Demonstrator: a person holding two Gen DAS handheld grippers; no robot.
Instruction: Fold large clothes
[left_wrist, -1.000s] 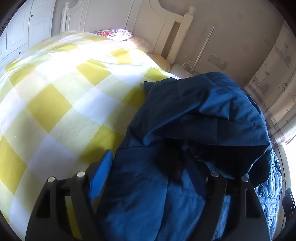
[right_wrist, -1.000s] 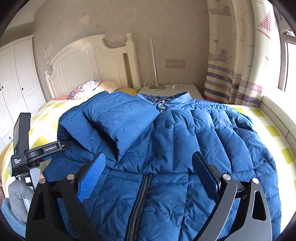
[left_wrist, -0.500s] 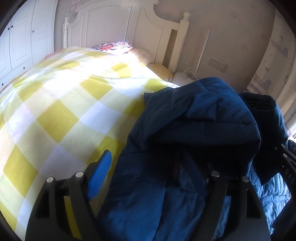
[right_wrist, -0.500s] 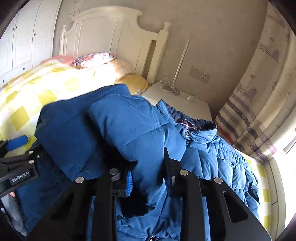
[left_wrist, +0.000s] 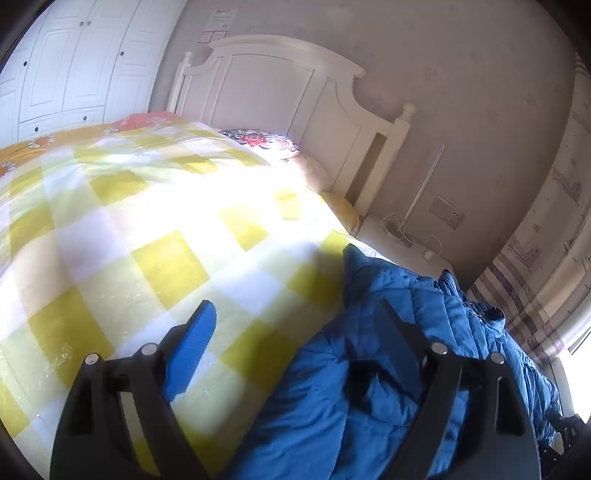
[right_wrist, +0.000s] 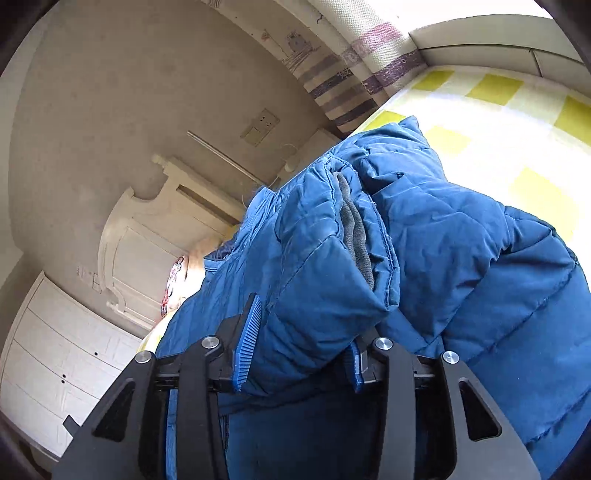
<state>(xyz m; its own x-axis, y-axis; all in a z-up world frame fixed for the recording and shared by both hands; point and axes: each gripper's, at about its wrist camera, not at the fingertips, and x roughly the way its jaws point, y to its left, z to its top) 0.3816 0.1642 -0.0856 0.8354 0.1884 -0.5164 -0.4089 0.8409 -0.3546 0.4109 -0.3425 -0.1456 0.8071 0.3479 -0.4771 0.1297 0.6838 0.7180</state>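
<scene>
Sleeve (right_wrist: 325, 266) since swung rightward across blue down jacket (left_wrist: 369, 387) lying on bed (left_wrist: 147, 240): right tool (right_wrist: 299, 347) clamping cuff, left tool (left_wrist: 295, 332) gaping wide, empty; sleeve-fold underway, next laying it flat, releasing.

The jacket (left_wrist: 388, 387) is lying on the bed cover (left_wrist: 147, 240), toward its right side in the left wrist view. Behind the cover, pillows (left_wrist: 266, 142) are resting against the headboard (left_wrist: 288, 85). Right of the headboard, a nightstand (left_wrist: 402, 243) is sitting by the curtain (left_wrist: 535, 258). The wardrobe (left_wrist: 66, 66) is standing far left.
</scene>
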